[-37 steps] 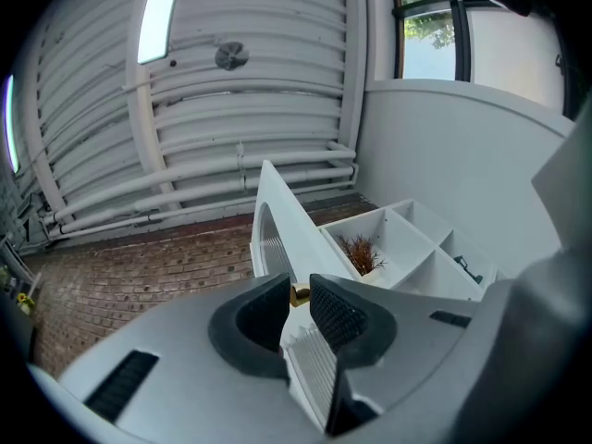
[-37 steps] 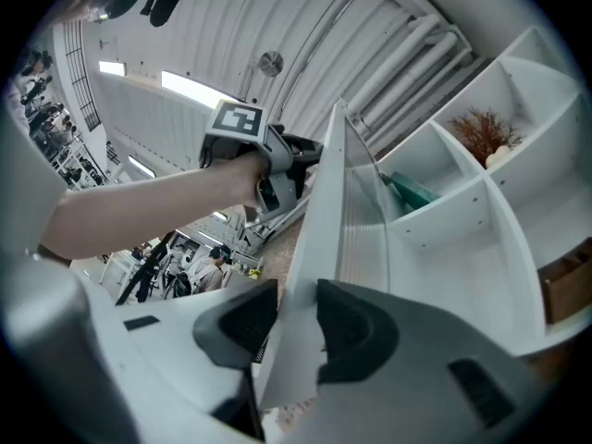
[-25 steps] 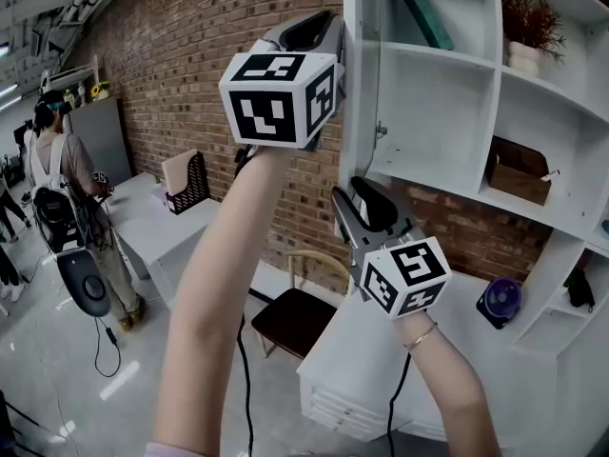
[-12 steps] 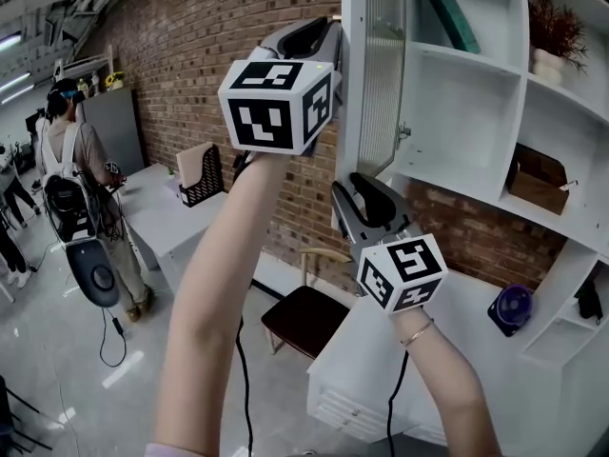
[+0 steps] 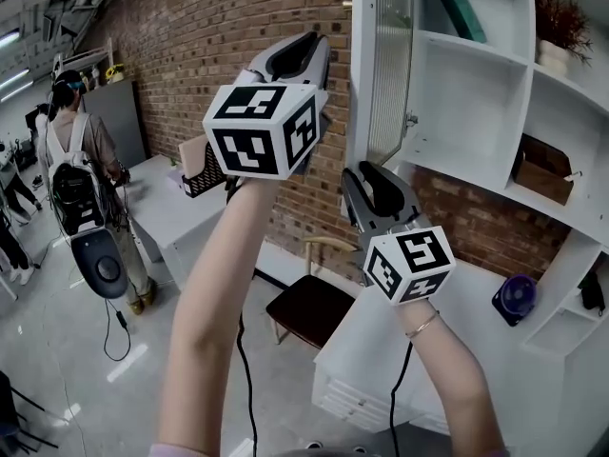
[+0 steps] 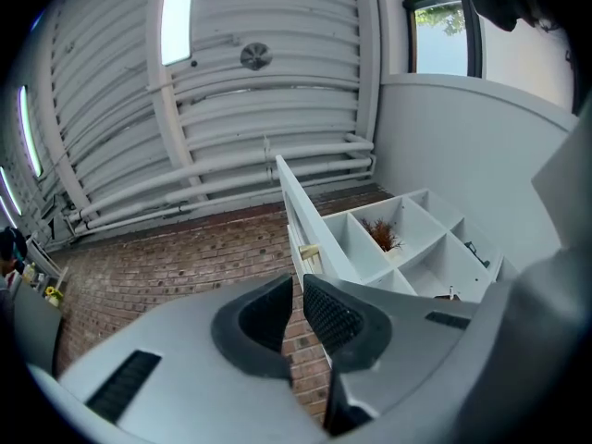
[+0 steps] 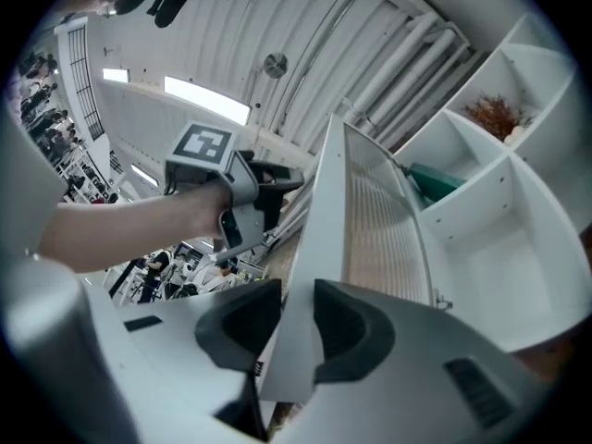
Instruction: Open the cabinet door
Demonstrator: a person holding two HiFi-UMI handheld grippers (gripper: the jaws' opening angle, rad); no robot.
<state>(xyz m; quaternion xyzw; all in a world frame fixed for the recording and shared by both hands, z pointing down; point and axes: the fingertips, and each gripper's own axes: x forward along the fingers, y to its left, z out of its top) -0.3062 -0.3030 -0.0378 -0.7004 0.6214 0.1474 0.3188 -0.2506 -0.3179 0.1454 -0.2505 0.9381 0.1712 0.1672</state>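
Observation:
The cabinet door [image 5: 385, 74], a white frame with ribbed glass, stands swung out from the white shelf cabinet [image 5: 476, 93]. My right gripper [image 5: 366, 181] is at the door's bottom corner. In the right gripper view its jaws are closing and the door's lower edge [image 7: 370, 229] fills the space between the pads of the right gripper [image 7: 296, 294]. My left gripper [image 5: 303, 46] hangs left of the door, clear of it. Its jaws stand almost together in the left gripper view, with nothing between them, where the left gripper [image 6: 296, 289] faces the door's edge [image 6: 310, 220].
A brick wall [image 5: 190, 46] runs behind. Below are a wooden chair [image 5: 309, 303] and a low white unit [image 5: 371, 360]. A person with a backpack [image 5: 81, 188] stands by a desk [image 5: 166, 227] at the left. A box [image 5: 542, 174], a plant [image 5: 557, 12] and a small fan [image 5: 514, 298] sit on shelves.
The door has swung further out. My left gripper has come off the door's edge and moved left and down. The right gripper stays at the bottom corner.

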